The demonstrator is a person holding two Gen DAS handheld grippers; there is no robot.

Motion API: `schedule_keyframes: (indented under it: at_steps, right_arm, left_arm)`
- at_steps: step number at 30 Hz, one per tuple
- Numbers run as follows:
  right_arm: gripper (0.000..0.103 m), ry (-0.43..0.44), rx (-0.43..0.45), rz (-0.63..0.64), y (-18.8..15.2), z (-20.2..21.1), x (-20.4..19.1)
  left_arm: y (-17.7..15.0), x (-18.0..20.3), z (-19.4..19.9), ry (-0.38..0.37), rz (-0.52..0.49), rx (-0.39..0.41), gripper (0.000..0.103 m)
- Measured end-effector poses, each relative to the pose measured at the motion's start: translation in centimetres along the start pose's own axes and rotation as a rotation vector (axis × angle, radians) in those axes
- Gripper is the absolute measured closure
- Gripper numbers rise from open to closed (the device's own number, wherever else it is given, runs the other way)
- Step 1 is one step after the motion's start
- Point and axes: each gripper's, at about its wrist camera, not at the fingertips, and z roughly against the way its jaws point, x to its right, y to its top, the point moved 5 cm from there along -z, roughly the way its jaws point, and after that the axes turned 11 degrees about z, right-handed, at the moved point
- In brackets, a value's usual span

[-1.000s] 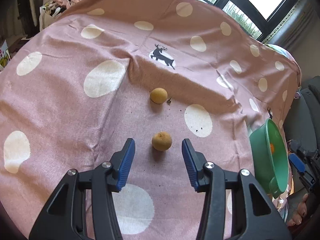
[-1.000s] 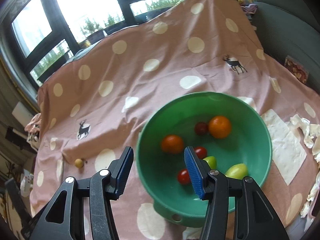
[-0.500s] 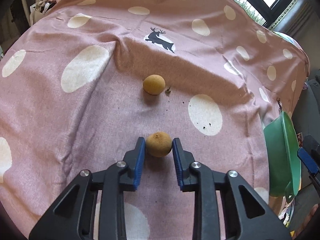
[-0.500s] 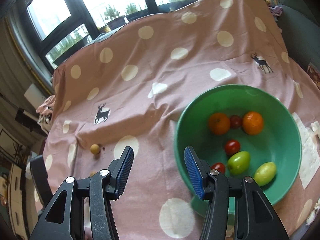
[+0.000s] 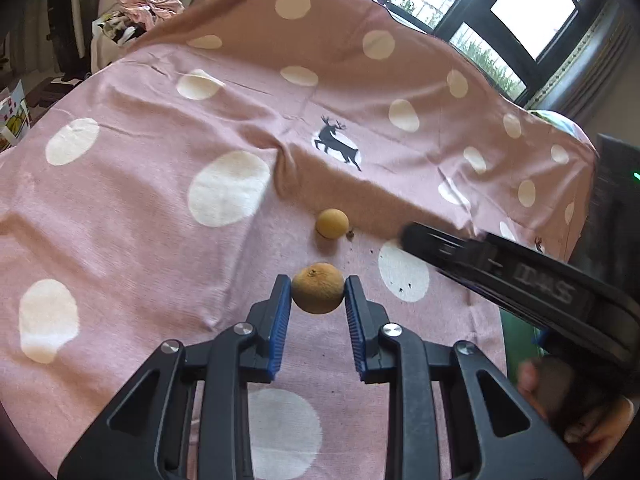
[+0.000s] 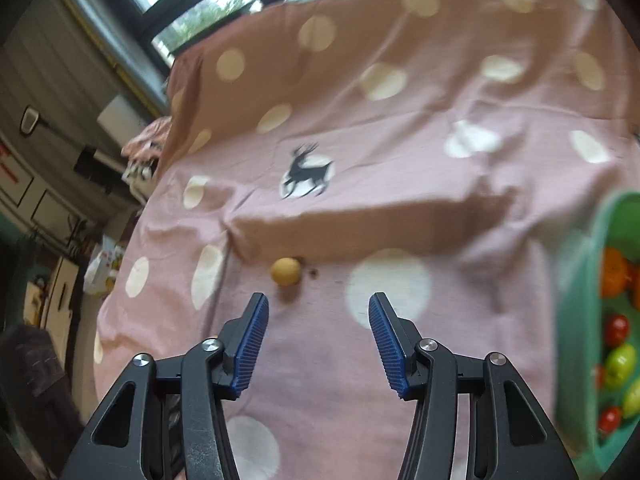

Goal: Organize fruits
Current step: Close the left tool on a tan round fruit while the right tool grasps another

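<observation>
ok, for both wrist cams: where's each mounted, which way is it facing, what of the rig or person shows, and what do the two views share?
Left wrist: sits behind the left gripper, looking forward and down over the pink spotted cloth; its pads clamp a tan fruit; the other gripper's black arm and a hand show at right.
Right wrist: sits behind the open right gripper, looking down the cloth, green bowl at right edge.
Shared: the loose round fruit and deer print.

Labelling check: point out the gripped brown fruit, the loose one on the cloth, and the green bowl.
gripped brown fruit (image 5: 318,294), left wrist view, centre of its skin.
loose brown fruit (image 6: 285,271), right wrist view, middle of the fruit.
green bowl (image 6: 576,288), right wrist view, near rim.
</observation>
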Motion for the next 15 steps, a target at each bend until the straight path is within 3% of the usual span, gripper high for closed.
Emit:
schedule_keyframes:
  at_steps: [4, 7, 15]
  right_arm:
    - [0.049, 0.038, -0.039, 0.000, 1.5, -4.0, -1.3]
    - [0.054, 0.006, -0.075, 0.005, 1.8, -6.1, -1.3]
    - [0.067, 0.004, -0.082, 0.030, 1.6, -8.6, -1.8]
  left_arm:
    - [0.6, -0.7, 0.2, 0.030, 0.010, 0.012, 0.076]
    - [0.9, -1.1, 0.7, 0.027, 0.016, 0.024, 0.076]
    - [1.0, -1.2, 1.1, 0.022, 0.016, 0.031, 0.076]
